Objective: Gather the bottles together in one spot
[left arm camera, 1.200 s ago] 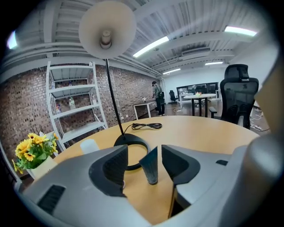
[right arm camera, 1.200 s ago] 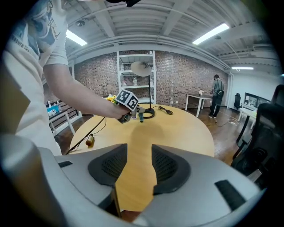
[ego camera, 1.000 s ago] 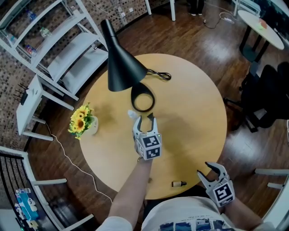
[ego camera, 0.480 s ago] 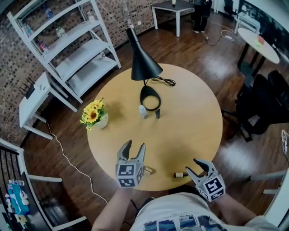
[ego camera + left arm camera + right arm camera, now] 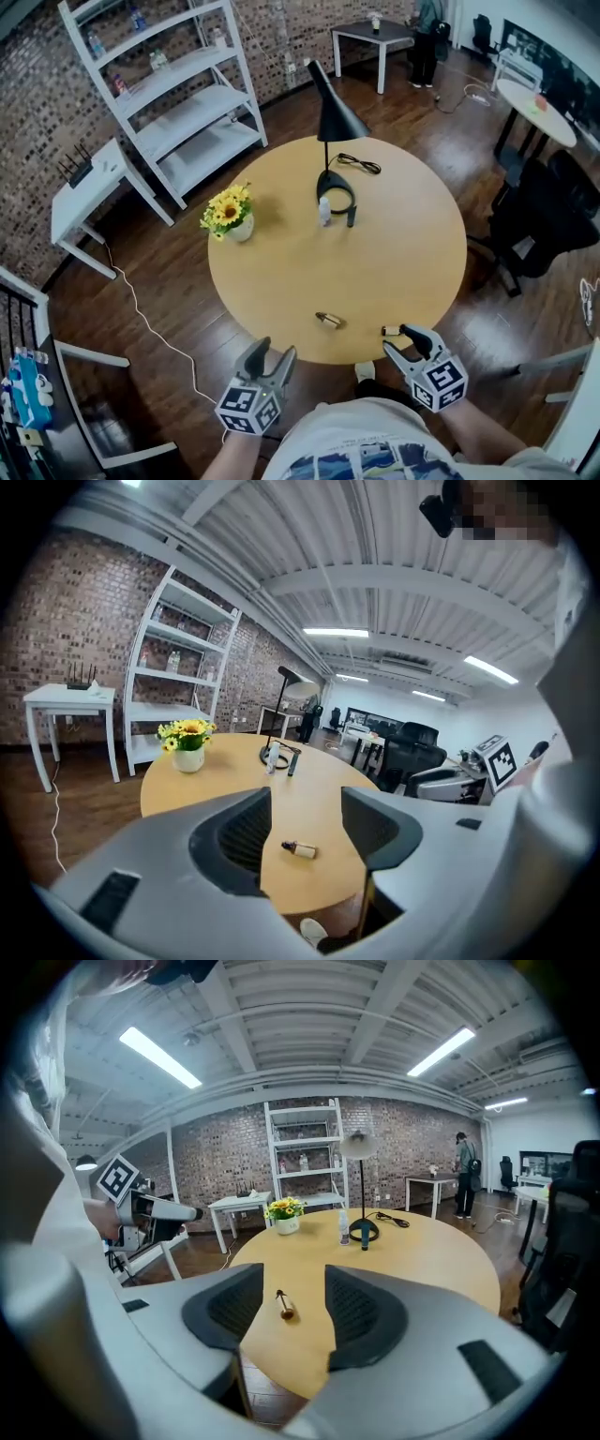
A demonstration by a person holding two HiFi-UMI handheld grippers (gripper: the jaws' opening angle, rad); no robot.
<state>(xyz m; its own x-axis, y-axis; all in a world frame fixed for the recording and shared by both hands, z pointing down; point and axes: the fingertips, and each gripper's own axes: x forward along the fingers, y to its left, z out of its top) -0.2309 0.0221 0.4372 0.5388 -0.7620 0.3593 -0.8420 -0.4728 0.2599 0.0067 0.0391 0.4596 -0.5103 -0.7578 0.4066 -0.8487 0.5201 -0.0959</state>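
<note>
We hold left tool (image 5: 275,352) off surface (image 5: 281,272) rim, 7 o'clock, jaws apart, empty. Right tool (image 5: 401,342) at 5, jaws just opening, nothing gripped. Small capped bottle (image 5: 388,330) just beside it, dropper bottle (image 5: 329,321) at 6: strays, likely bound for white bottle (image 5: 324,210) and dark bottle (image 5: 352,217) by lamp (image 5: 336,120), 12.

The table (image 5: 375,272) is tan, lamp (image 5: 336,120) black, flowers (image 5: 225,206) yellow, shelf (image 5: 183,108) white, bottle (image 5: 329,321) beige with dark cap.

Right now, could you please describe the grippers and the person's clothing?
The left gripper and right gripper are grey, their jaws dark and ribbed inside. Each bears a white cube with black square markers. The shirt is white with blue print.
</note>
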